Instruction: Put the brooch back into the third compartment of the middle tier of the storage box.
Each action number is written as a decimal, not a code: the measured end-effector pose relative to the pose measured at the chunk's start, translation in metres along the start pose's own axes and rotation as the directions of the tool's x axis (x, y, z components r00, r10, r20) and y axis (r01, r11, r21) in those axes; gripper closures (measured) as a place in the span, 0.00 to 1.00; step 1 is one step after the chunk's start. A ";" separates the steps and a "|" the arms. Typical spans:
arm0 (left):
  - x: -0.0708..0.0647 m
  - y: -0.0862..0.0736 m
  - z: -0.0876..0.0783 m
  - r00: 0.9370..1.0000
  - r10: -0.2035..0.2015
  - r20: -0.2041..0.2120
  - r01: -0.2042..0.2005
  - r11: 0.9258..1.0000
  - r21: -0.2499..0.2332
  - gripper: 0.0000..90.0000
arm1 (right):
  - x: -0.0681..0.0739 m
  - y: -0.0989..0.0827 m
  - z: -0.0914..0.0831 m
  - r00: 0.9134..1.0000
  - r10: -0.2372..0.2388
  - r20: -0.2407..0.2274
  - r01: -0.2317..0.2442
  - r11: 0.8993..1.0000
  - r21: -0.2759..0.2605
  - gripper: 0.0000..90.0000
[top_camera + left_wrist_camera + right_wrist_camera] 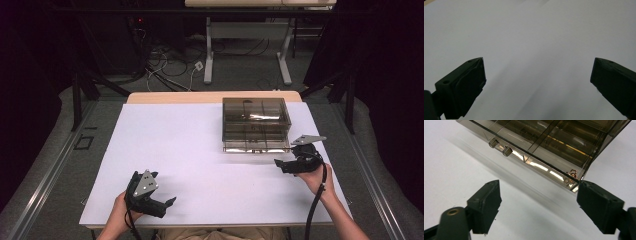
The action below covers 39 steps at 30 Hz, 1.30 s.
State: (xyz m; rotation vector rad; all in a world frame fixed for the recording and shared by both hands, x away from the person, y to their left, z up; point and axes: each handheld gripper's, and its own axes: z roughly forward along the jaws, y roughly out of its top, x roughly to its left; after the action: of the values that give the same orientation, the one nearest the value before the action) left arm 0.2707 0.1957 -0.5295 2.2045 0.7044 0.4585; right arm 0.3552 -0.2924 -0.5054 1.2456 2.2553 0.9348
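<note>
A smoky see-through drawer box (256,120) stands on the white table top (190,150), right of centre. Its lowest drawer (256,146) sticks out a little toward me. In the right gripper view the drawer front (541,166) carries two small knobs (499,147), and a small copper-coloured piece (572,173) lies in its corner. My right gripper (278,163) (537,205) hovers just in front of the box, open, with nothing between its jaws. My left gripper (169,203) (537,75) rests near the front left of the table, open wide over bare white surface.
The table's front edge (210,224) runs just behind both hands. Beyond the table are a grey floor, loose cables (170,70) and the legs of another desk (209,50). A black cable (316,200) trails from the right gripper along the forearm.
</note>
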 end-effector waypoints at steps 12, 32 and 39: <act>0.000 0.000 0.001 1.000 -0.003 0.001 0.003 1.000 0.000 0.00 | 0.003 -0.002 0.006 0.999 -0.002 -0.054 0.003 1.000 0.018 0.05; 0.000 0.000 0.001 1.000 0.005 -0.002 -0.005 1.000 -0.001 0.00 | 0.008 -0.004 0.014 0.995 -0.002 -0.101 0.007 0.998 0.056 0.00; 0.000 0.000 0.000 1.000 0.003 -0.001 -0.003 1.000 0.003 0.00 | 0.008 -0.004 0.014 0.995 -0.009 -0.101 0.015 0.999 0.052 0.00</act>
State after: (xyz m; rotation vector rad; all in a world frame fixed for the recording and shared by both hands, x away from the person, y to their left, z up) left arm 0.2711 0.1954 -0.5297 2.2082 0.7027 0.4610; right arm 0.3575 -0.2821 -0.5185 1.2314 2.3768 0.9594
